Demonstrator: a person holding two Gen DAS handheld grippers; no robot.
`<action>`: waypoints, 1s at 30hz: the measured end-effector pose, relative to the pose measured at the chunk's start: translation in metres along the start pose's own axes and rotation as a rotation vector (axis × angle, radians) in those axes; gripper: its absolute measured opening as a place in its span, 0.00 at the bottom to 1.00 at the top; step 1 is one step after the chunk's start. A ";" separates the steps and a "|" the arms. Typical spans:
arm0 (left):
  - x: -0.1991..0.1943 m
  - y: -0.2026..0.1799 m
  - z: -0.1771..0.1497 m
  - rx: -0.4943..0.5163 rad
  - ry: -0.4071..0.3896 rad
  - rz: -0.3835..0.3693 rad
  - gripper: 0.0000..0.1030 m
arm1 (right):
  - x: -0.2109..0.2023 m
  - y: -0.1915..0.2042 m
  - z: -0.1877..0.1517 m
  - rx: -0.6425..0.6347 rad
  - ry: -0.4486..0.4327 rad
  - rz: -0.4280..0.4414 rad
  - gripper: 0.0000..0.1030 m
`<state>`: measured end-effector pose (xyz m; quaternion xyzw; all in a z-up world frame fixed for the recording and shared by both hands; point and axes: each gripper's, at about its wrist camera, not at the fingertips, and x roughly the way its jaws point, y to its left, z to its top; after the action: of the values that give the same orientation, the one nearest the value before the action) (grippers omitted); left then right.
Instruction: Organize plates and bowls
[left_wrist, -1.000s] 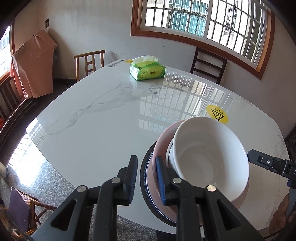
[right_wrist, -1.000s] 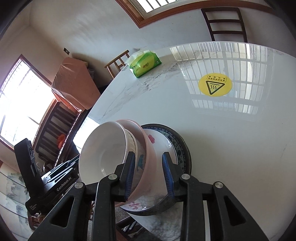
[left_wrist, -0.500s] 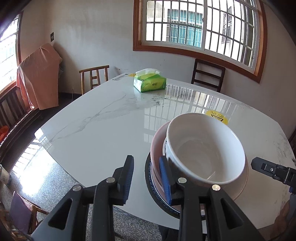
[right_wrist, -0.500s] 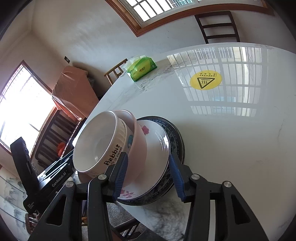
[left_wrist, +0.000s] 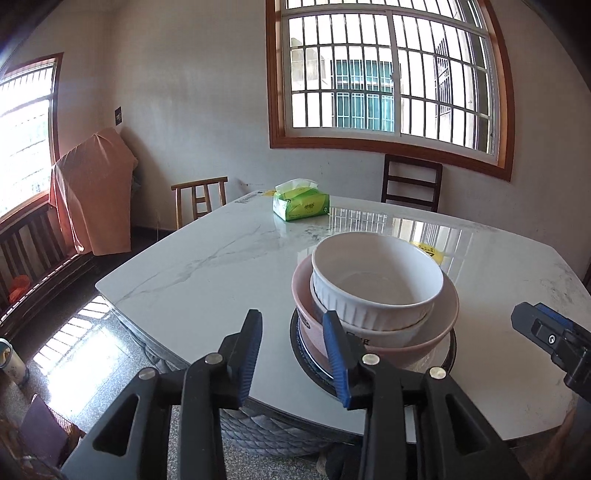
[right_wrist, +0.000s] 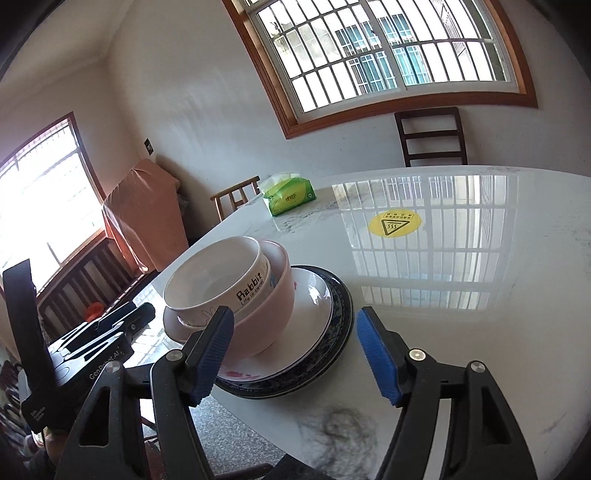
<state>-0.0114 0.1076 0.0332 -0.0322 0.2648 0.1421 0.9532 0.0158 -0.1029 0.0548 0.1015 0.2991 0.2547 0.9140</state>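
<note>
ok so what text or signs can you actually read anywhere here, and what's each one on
"Rabbit", with "Life is sweet" under it: on the side of the white bowl.
"GenRobot.AI": on the body of the left gripper, partly hidden.
Heat warning triangle with wavy lines: on the yellow round sticker on the table; the row of characters above it is too small to read.
Tissue pack: its print is too blurred to read.

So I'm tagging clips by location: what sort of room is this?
Most likely a home dining room: a marble-look table with wooden chairs round it, stacked bowls and plates, and a tissue pack.
</note>
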 end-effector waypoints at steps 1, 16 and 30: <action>-0.003 -0.002 -0.003 0.005 -0.006 -0.003 0.34 | -0.004 0.001 -0.004 -0.011 -0.023 -0.014 0.74; -0.071 -0.027 -0.019 0.056 -0.166 -0.081 0.67 | -0.047 0.003 -0.039 -0.034 -0.166 -0.045 0.92; -0.092 -0.034 -0.013 0.013 -0.112 -0.193 0.79 | -0.064 -0.007 -0.051 -0.023 -0.183 -0.051 0.92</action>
<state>-0.0833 0.0503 0.0690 -0.0431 0.2077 0.0494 0.9760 -0.0564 -0.1411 0.0432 0.1063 0.2138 0.2242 0.9448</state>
